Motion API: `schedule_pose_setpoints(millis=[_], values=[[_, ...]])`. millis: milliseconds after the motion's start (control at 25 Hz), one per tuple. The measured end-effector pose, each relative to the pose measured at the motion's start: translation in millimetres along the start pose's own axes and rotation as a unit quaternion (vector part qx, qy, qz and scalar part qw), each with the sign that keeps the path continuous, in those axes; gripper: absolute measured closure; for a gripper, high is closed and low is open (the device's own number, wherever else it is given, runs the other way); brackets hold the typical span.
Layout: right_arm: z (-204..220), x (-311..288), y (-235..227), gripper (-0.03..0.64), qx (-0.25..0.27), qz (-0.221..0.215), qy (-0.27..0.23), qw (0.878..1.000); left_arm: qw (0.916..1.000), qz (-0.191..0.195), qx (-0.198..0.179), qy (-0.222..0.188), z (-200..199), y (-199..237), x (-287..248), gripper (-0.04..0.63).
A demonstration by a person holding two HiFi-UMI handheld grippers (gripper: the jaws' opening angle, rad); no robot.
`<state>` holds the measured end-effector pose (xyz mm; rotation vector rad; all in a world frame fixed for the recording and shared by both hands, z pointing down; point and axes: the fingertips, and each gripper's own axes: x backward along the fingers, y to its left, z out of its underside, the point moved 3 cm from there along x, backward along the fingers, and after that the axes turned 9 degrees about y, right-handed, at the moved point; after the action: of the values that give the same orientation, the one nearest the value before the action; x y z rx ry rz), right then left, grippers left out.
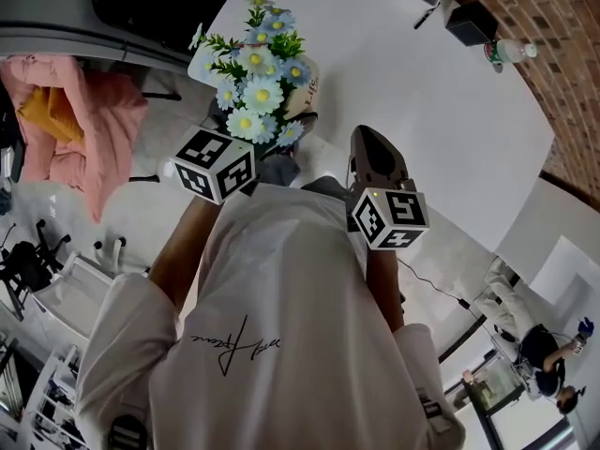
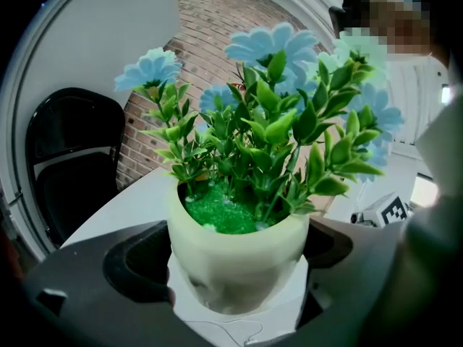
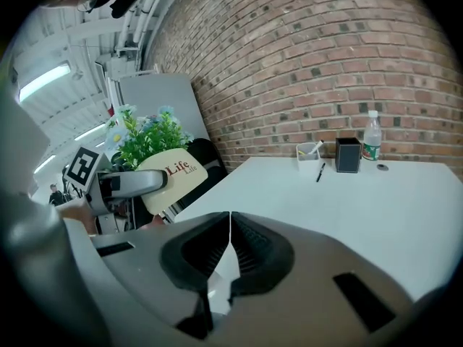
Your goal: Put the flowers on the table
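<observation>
White surface [image 1: 403, 92] stretched ahead of the right claw [image 3: 228, 226], pressed closed on nothing, while the left claw [image 2: 239, 288] clamped a cream pot [image 2: 239, 244] of blue flowers [image 2: 271, 45].

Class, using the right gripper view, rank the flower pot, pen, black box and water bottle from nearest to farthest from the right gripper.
1. Flower pot, close on the left.
2. Pen, lying on the table ahead.
3. Black box and water bottle, far right: too close to call.

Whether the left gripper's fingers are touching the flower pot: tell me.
Touching. The left gripper view shows the flower pot pressed between both fingers, with no gap at either side.
</observation>
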<state>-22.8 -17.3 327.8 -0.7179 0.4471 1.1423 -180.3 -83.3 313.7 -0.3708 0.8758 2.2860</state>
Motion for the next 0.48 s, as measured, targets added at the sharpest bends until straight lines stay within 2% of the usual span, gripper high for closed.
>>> schedule_pose_setpoints(millis=[240,480], values=[[11.6,-11.4,4.8,0.592,0.004,-0.008,0.01,1.0,0.9999,0.008,-0.013,0.008,0.5,7.5,-3.6,0.04],[17.7,-17.6,6.9,0.592,0.002,-0.016,0.006,1.0,0.9998,-0.002,-0.017,0.005,3.9,11.3,-6.8,0.041]])
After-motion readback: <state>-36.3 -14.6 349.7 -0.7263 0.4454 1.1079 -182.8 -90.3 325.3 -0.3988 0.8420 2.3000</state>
